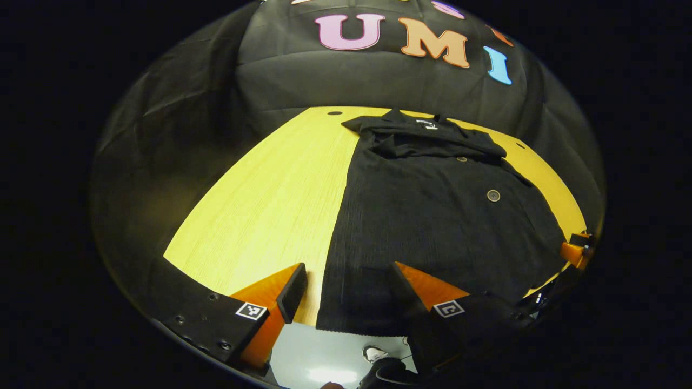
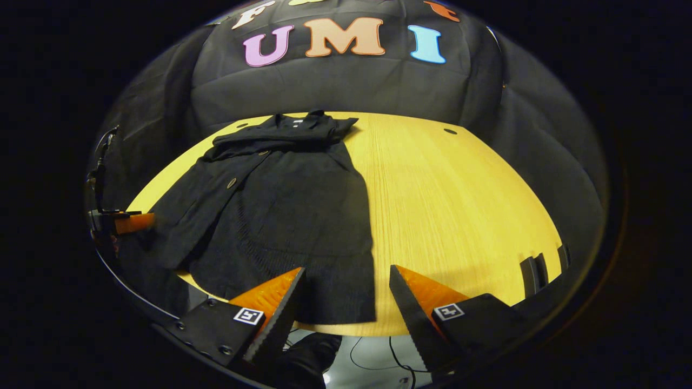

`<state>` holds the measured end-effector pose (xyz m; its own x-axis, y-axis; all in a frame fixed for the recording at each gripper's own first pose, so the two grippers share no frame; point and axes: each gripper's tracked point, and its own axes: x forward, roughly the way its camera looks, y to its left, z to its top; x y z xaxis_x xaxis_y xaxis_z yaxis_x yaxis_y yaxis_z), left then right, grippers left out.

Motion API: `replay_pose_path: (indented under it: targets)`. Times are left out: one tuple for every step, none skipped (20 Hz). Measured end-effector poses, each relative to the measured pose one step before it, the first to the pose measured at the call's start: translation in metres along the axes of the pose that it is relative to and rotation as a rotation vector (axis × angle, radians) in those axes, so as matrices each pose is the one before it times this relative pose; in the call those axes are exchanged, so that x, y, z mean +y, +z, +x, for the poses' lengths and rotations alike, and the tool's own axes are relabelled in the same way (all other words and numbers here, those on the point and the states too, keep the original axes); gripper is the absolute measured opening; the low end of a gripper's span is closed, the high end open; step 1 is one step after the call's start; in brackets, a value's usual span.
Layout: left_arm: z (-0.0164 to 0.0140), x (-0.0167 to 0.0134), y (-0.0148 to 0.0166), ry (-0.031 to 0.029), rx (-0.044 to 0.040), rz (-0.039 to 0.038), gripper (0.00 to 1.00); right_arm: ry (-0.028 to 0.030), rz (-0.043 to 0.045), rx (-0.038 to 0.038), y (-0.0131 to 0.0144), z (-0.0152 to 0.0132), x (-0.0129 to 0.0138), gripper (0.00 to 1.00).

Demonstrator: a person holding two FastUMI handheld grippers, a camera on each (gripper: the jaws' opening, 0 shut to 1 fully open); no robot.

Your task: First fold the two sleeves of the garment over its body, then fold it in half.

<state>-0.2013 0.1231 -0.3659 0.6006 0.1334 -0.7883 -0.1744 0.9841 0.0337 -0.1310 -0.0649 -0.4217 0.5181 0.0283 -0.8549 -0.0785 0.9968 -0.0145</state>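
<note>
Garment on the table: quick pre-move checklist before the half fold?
1. Sleeves folded over the garment body: ok, both lie across the chest near the collar.
2. Left gripper open, straddling the hem's left corner: ok.
3. Right gripper open at the hem's right corner: ok.
4. Hem flat at the table near edge: ok.
5. Fingers low enough to pinch the hem: cannot tell.

You've got a garment (image 1: 432, 216) of matt black cloth, finely ribbed like a knit, with small round buttons (image 1: 493, 195) that catch a dull sheen. Under it your counter (image 2: 459, 205) is pale wood, smooth, its straight grain showing, with a soft satin finish.
</note>
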Motion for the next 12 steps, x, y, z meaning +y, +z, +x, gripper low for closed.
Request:
replay_pose_path:
  targets:
    - [0.00053, 0.00056, 0.00146, -0.0042, -0.01655, 0.00662, 0.96, 0.00249, -0.00765, 0.0004, 0.00039, -0.00028, 0.00068, 0.98]
    - [-0.00031, -0.00021, -0.00142, -0.00604, -0.00468, 0.00087, 0.96, 0.01377, 0.00834, -0.00571, 0.00071, 0.00285, 0.00384, 0.98]
    - [0.00053, -0.00167, 0.00076, -0.00931, -0.01148, 0.00184, 0.96, 0.01423, 0.00708, 0.01301, -0.00241, -0.00103, 0.00375, 0.92]
    - [0.00072, -0.00301, -0.00001, -0.01093, -0.00765, 0.00948, 0.96, 0.00045, 0.00534, -0.01396, 0.00195, -0.0009, 0.00147, 0.86]
    - [-0.00018, -0.0044, 0.00011, -0.01789, -0.00932, 0.01162, 0.89, 0.01553, 0.00649, 0.00274, -0.00028, 0.00085, 0.00403, 0.79]
    - [0.00022, -0.00615, -0.0002, -0.01955, -0.00745, 0.00584, 0.85, 0.01353, -0.00296, -0.00151, 0.00007, 0.0007, 0.0053, 0.76]
    - [0.00147, -0.00662, 0.0022, -0.02842, -0.00504, -0.00002, 0.65, 0.01338, -0.00497, 0.00139, 0.00129, 0.00135, 0.00535, 0.59]
    - [0.00059, -0.01124, 0.00231, -0.02853, -0.00628, 0.00365, 0.46, 0.01474, -0.00014, 0.00424, -0.00119, -0.00032, 0.00554, 0.42]
    - [0.00237, -0.00126, -0.00084, -0.00377, 0.0101, -0.0008, 0.26, 0.00619, 0.00118, 0.00884, 0.00135, -0.00025, 0.00269, 0.25]
    - [-0.00174, 0.00092, -0.0011, -0.01022, 0.01739, 0.00461, 0.06, 0.01349, 0.00001, 0.01529, 0.0001, -0.00008, 0.0027, 0.08]
    - [0.00221, -0.00027, -0.00062, -0.01584, 0.03053, -0.01037, 0.0, 0.00313, 0.0046, 0.00645, -0.00008, -0.0014, 0.00044, 0.05]
    - [-0.00245, -0.0014, -0.00145, -0.02084, 0.03365, -0.02221, 0.0, 0.00125, 0.00531, -0.00343, 0.00214, -0.00095, 0.00007, 0.05]
